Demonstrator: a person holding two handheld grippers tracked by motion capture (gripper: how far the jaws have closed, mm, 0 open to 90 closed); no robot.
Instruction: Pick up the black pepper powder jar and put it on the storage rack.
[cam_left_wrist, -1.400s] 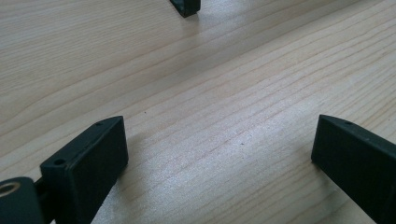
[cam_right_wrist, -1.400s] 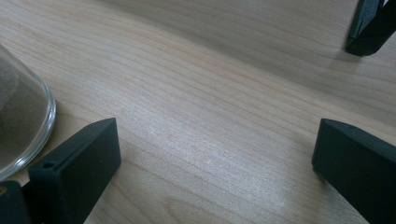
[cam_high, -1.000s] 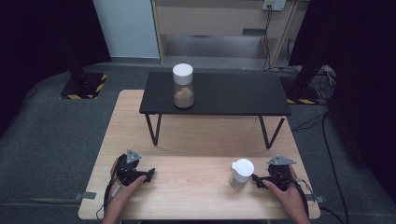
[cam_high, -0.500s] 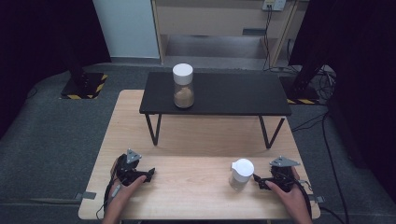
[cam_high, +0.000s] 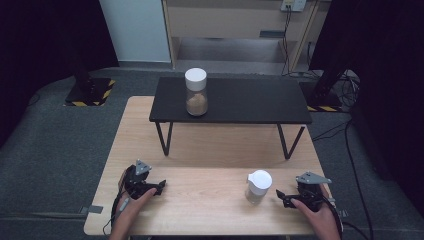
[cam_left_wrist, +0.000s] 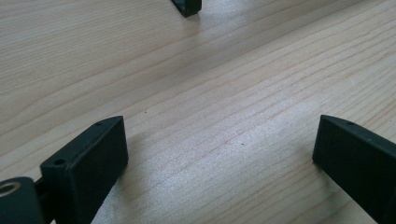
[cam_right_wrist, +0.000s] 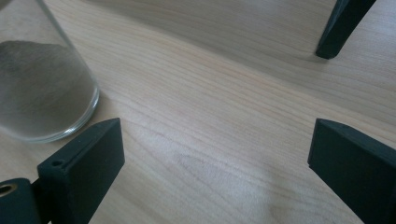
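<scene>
While both hands rest on near edge of wooden table (cam_high: 210, 150), high view shows right gripper (cam_high: 281, 195) just right of white-lidded jar (cam_high: 259, 186), apart from it; left gripper (cam_high: 161, 184) well apart at left. Second jar (cam_high: 195, 92) stands on black shelf (cam_high: 250, 102) behind.

Left gripper view: jaws spread wide over bare wood, nothing between.

Right gripper view: jaws wide though just been closing slightly, nothing between; glass jar (cam_right_wrist: 42, 84) with powder stands just beyond left jaw, outside gap.
</scene>
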